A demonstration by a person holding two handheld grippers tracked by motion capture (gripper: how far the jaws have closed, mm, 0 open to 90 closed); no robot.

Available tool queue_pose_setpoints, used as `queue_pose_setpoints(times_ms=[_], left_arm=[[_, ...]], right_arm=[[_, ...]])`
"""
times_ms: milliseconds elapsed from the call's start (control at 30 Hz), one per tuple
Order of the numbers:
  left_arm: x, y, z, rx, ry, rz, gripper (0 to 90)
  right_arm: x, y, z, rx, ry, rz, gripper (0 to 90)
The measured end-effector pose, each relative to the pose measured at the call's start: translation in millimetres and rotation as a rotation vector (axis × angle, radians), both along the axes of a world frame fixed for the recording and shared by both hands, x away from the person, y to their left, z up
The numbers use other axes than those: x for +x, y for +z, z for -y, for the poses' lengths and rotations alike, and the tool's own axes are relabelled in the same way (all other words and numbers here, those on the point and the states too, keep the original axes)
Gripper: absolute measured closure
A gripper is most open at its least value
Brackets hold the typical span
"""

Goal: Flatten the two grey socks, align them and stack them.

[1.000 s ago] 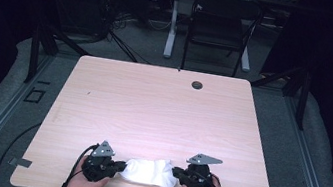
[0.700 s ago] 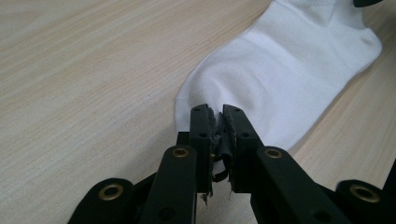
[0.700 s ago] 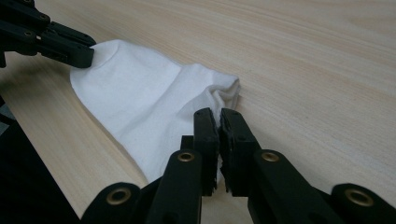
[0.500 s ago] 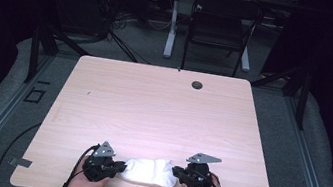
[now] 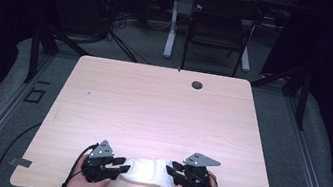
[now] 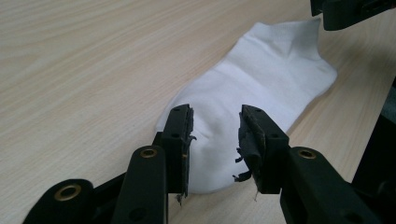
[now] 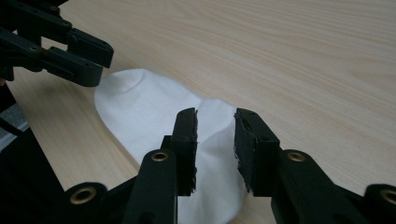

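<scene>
White sock (image 5: pixel 148 170) flat by near table (image 5: pixel 162 108) edge; left tool (image 5: pixel 118 167) and right tool (image 5: pixel 171 171) just opened, released, straddling its ends.

We count one white sock (image 5: pixel 148 170) lying flat on one wooden table (image 5: pixel 161 113). We count two black grippers, the left gripper (image 5: pixel 118 168) and the right gripper (image 5: pixel 173 171), one at each end of the sock, and each carries two jaws and one grey three-cornered plate. We count two hands at the near edge of the table. We see one round hole (image 5: pixel 197 84) in the tabletop, and one dark chair (image 5: pixel 219 26) beyond the table
</scene>
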State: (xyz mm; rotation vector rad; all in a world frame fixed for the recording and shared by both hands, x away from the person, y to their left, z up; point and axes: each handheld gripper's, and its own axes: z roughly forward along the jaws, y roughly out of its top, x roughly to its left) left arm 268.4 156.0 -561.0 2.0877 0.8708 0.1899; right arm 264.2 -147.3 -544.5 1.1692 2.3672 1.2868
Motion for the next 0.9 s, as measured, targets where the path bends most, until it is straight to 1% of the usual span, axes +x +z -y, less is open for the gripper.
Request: queue_pose_setpoints(times_ms=[33,67,100,200,233,267,333,367,433,467,533,567,600,700,800,900], left_arm=[[-0.3,-1.6,1.8,0.002,-0.005,-0.005,63.6],[-0.3,-3.1,3.3,0.008,-0.006,-0.006,63.1],[-0.1,-4.2,4.1,0.012,-0.013,-0.008,63.1],[0.1,-8.3,6.6,0.024,-0.024,-0.019,61.9],[0.1,-9.9,6.9,0.028,-0.026,-0.022,61.9],[0.2,-12.9,7.7,0.033,-0.025,-0.029,61.2],[0.5,-14.4,7.7,0.038,-0.026,-0.032,60.9],[0.5,-15.3,7.7,0.038,-0.025,-0.035,60.7],[0.5,-16.1,7.6,0.040,-0.025,-0.036,60.3],[0.6,-16.5,7.5,0.042,-0.027,-0.037,59.6],[0.5,-16.9,7.0,0.043,-0.028,-0.037,59.4],[0.5,-17.0,6.7,0.044,-0.029,-0.039,59.0],[0.3,-17.3,6.5,0.040,-0.026,-0.043,58.8],[0.8,-17.5,5.9,0.037,-0.026,-0.045,58.8],[1.2,-17.9,6.3,0.036,-0.021,-0.043,58.8],[3.3,-18.0,6.6,0.036,-0.014,-0.037,58.7]], right_arm=[[0.1,-1.5,-3.2,-0.003,0.009,-0.007,69.7],[1.3,-4.8,-7.0,-0.018,0.029,-0.019,69.7],[1.3,-4.8,-7.0,-0.018,0.029,-0.019,69.7],[4.9,-12.1,-10.2,-0.046,0.046,-0.044,68.6],[4.9,-12.1,-10.2,-0.046,0.046,-0.044,68.6],[6.4,-15.9,-10.1,-0.063,0.045,-0.057,67.1],[6.5,-17.3,-10.3,-0.063,0.041,-0.060,67.1],[6.9,-18.6,-10.0,-0.076,0.040,-0.063,66.9],[7.2,-20.9,-10.2,-0.085,0.035,-0.068,66.7],[7.5,-23.1,-10.2,-0.110,0.029,-0.076,66.7],[7.5,-24.4,-10.4,-0.111,0.026,-0.078,66.7],[7.9,-25.6,-9.7,-0.124,0.031,-0.085,66.7],[7.9,-27.6,-9.6,-0.113,0.024,-0.093,66.6],[8.1,-27.6,-9.2,-0.115,0.016,-0.098,66.6],[9.0,-27.7,-9.1,-0.106,0.006,-0.109,66.5],[11.8,-28.3,-9.0,-0.100,0.002,-0.106,66.4]])
